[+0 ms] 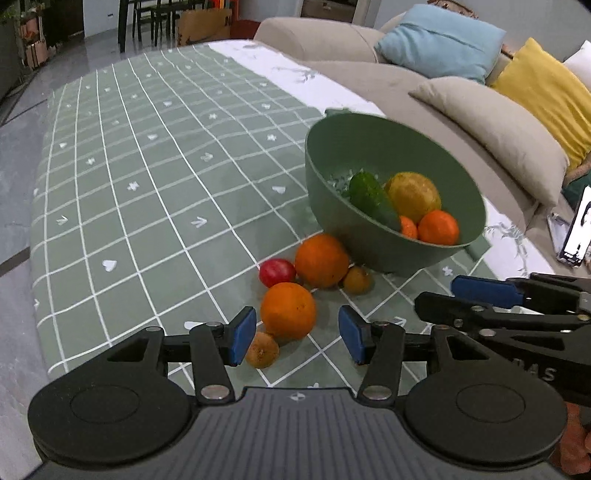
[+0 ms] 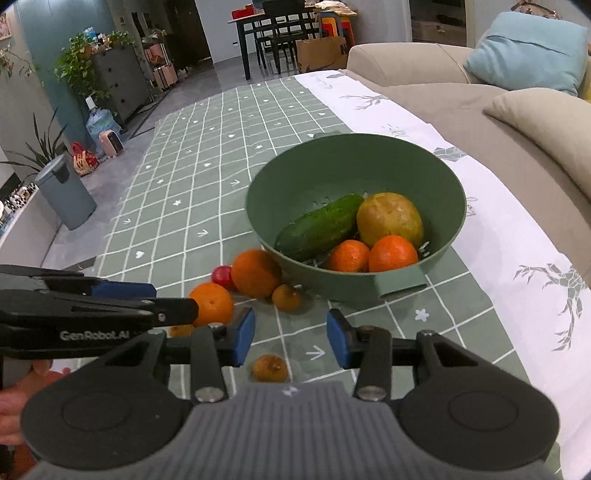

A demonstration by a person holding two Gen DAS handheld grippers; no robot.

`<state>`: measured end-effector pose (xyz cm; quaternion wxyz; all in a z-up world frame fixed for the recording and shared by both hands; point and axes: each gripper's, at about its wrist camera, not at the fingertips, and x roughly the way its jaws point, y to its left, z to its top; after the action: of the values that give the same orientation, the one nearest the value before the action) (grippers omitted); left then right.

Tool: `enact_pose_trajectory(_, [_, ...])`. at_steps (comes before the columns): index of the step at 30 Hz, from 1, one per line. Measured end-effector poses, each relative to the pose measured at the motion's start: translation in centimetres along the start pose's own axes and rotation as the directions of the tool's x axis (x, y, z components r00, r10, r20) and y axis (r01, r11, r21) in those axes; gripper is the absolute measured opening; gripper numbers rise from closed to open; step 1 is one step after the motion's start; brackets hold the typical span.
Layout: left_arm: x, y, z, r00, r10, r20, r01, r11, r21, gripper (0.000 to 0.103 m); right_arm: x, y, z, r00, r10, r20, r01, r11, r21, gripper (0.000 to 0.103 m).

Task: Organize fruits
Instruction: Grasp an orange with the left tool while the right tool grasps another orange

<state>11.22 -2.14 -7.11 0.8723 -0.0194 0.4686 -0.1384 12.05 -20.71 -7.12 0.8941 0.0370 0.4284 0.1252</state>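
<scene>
A green colander bowl (image 1: pixel 332 177) (image 2: pixel 295 173) stands on the checked tablecloth. It holds a cucumber (image 2: pixel 319 227), a yellow-green fruit (image 2: pixel 389 218) and two tangerines (image 2: pixel 392 254). In front of it lie two oranges (image 1: pixel 288 310) (image 1: pixel 321 260), a red fruit (image 1: pixel 277 272) and small brown fruits (image 1: pixel 262 350) (image 1: pixel 356 279). My left gripper (image 1: pixel 297 338) is open, its blue pads either side of the near orange. My right gripper (image 2: pixel 291 338) is open above a small brown fruit (image 2: pixel 269 368), empty. Each gripper also shows in the other's view, the right one (image 1: pixel 484 295) and the left one (image 2: pixel 122 295).
A beige sofa (image 1: pixel 424 88) with blue, beige and yellow cushions runs along the table's far side. A phone (image 1: pixel 578 229) stands at the right. Chairs, a dining table (image 2: pixel 280 22), plants and a grey bin (image 2: pixel 68 192) are across the room.
</scene>
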Motion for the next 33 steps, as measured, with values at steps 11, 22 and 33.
enact_pose_trajectory(11, [3.6, -0.4, 0.5, 0.997, 0.019, -0.07, -0.016, 0.999, 0.042, 0.055, 2.0, -1.1, 0.6, 1.0, 0.022, -0.021, -0.021, 0.999, 0.043, 0.041])
enact_pose_trajectory(22, [1.5, 2.2, 1.1, 1.0, -0.004, -0.031, 0.002, 0.998, -0.064, 0.046, 3.1, 0.2, 1.1, 0.998, 0.053, -0.02, -0.052, 0.996, 0.073, 0.041])
enact_pose_trajectory(33, [-1.2, 5.7, 2.0, 0.998, 0.05, 0.04, -0.043, 0.986, -0.161, 0.046, 6.3, 5.0, 1.5, 0.995, -0.097, 0.027, 0.094, 0.991, 0.096, 0.042])
